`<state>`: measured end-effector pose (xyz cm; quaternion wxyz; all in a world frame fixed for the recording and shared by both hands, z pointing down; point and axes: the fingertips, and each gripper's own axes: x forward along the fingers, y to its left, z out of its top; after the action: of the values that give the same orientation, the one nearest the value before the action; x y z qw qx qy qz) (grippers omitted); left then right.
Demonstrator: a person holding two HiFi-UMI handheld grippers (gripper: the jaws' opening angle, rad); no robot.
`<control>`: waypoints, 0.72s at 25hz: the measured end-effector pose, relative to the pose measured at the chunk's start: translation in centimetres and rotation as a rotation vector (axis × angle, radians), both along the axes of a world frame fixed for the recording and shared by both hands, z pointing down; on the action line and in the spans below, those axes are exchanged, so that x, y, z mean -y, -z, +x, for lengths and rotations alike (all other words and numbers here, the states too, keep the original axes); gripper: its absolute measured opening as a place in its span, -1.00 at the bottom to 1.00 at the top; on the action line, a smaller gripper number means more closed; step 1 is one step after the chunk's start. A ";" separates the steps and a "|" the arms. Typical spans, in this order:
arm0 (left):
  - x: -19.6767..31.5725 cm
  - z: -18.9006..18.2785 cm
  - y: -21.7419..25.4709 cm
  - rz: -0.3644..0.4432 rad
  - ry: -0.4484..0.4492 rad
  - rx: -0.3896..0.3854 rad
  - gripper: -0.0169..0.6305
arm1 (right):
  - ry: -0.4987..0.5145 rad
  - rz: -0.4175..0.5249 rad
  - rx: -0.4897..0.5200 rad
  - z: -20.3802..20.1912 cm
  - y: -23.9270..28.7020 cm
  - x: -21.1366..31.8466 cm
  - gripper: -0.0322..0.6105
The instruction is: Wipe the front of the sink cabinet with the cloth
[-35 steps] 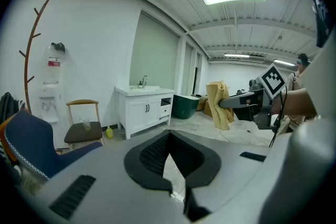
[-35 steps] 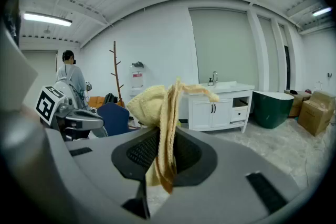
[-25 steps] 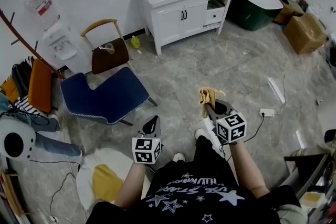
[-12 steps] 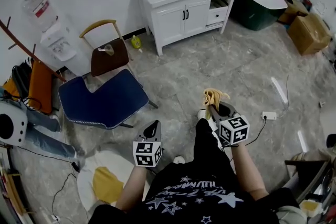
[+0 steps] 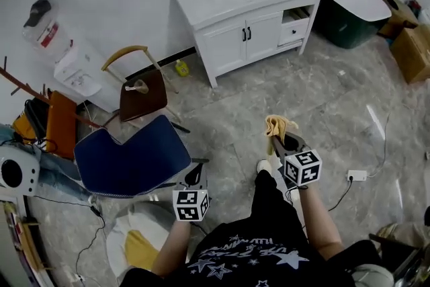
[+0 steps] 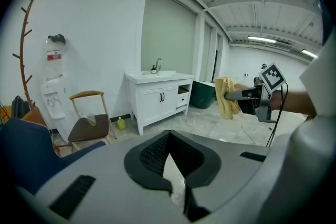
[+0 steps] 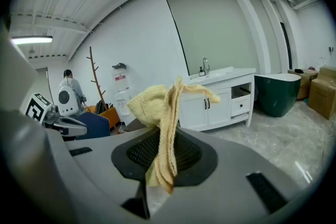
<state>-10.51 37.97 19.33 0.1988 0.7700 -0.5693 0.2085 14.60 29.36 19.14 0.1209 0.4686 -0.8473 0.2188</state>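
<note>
The person has stepped nearer the sink cabinet, which shows larger in the head view; the blue chair has slid down the frame to just beside the left gripper; the wooden chair and the power strip have dropped lower too; the cardboard box now sits at the right edge.

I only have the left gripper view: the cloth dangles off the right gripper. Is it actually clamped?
Observer: Yes. The right gripper view shows the right gripper with jaws shut on the yellow cloth, which bunches above them.
Operator: Anything lying about on that side?
Observer: In the head view, a white power strip lies on the floor right of that gripper.
Operator: And near my left one?
Observer: The head view shows a round white item with a yellow patch on the floor, behind the left gripper.
</note>
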 end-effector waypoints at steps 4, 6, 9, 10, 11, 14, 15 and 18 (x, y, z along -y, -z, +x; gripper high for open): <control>7.7 3.3 0.6 -0.017 0.029 0.016 -0.90 | 0.032 -0.035 -0.003 3.5 -0.7 7.8 -0.65; 11.0 5.1 0.8 -0.025 0.035 0.025 -0.90 | 0.041 -0.051 -0.003 5.3 -1.0 11.4 -0.65; 14.9 7.1 1.0 -0.042 0.049 0.039 -0.90 | 0.059 -0.070 -0.001 7.2 -1.3 16.0 -0.65; 15.9 7.5 1.0 -0.047 0.057 0.042 -0.90 | 0.068 -0.075 -0.001 7.6 -1.4 17.3 -0.65; 16.8 7.8 1.0 -0.052 0.068 0.045 -0.90 | 0.077 -0.080 -0.002 8.0 -1.6 18.5 -0.65; 18.9 7.5 0.8 -0.067 0.113 0.053 -0.90 | 0.106 -0.092 -0.006 8.2 -2.3 21.5 -0.65; 19.3 7.1 0.7 -0.074 0.129 0.056 -0.90 | 0.114 -0.098 -0.007 8.1 -2.6 22.2 -0.65; 20.0 5.5 0.3 -0.091 0.178 0.067 -0.90 | 0.134 -0.118 -0.003 7.2 -3.5 23.5 -0.65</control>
<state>-4.98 17.95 19.05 0.2322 0.6992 -0.6316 0.2413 21.85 5.81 22.64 0.1638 0.4032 -0.8622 0.2593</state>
